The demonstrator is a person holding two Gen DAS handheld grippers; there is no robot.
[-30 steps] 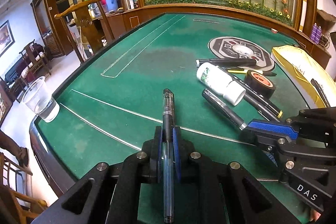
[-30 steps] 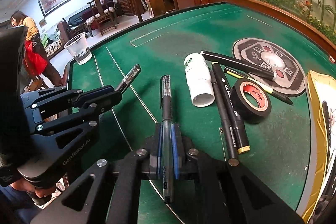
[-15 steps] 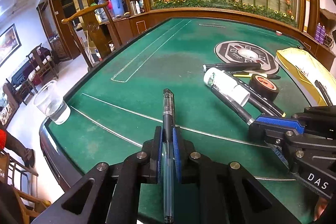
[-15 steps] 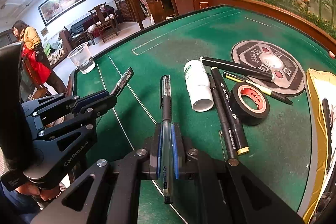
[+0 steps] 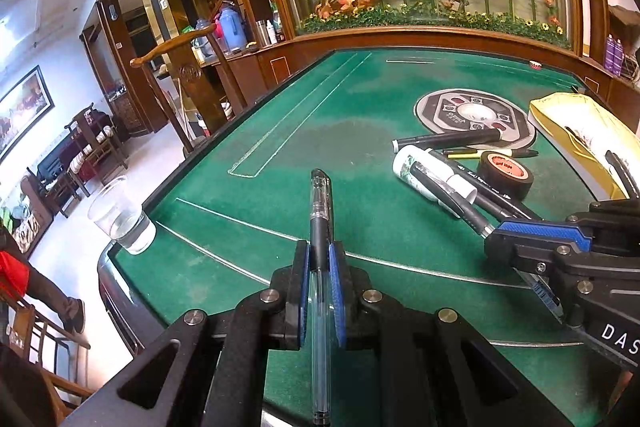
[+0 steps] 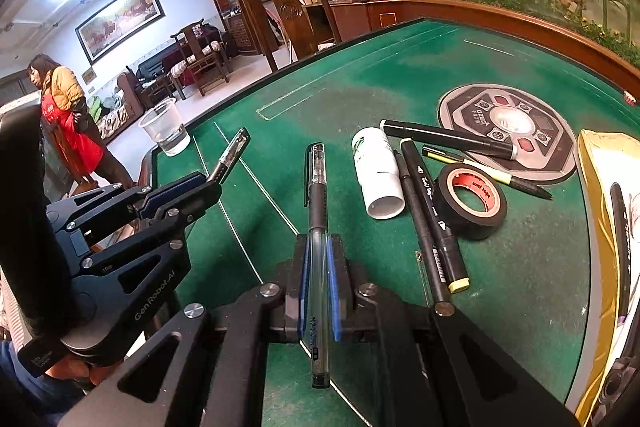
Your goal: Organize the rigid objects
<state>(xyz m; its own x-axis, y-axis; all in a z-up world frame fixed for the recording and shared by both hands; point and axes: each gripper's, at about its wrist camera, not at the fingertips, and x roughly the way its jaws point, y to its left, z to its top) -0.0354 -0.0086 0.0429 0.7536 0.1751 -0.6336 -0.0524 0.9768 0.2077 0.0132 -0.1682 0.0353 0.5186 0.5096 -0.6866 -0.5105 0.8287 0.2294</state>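
Observation:
My left gripper (image 5: 319, 253) is shut on a clear gel pen (image 5: 320, 211) that points forward over the green felt table (image 5: 248, 219). A second clear gel pen (image 6: 316, 187) is clamped the same way in my right gripper (image 6: 318, 247). The left gripper (image 6: 208, 183) also shows at the left of the right wrist view. The right gripper (image 5: 496, 233) shows at the right of the left wrist view. Ahead on the felt lie a white bottle (image 6: 378, 173), several black markers (image 6: 426, 203), a roll of black tape (image 6: 472, 201) and a yellow-green pen (image 6: 486, 173).
A yellow tray (image 6: 596, 211) with a black pen in it sits at the right edge. A round grey console (image 6: 508, 131) is set into the table's middle. A clear plastic cup (image 5: 120, 215) of water stands at the left corner. A person in red stands beyond the table.
Both views have tilted up slightly, so the table items sit lower in frame. Each gripper still holds its pen as before.

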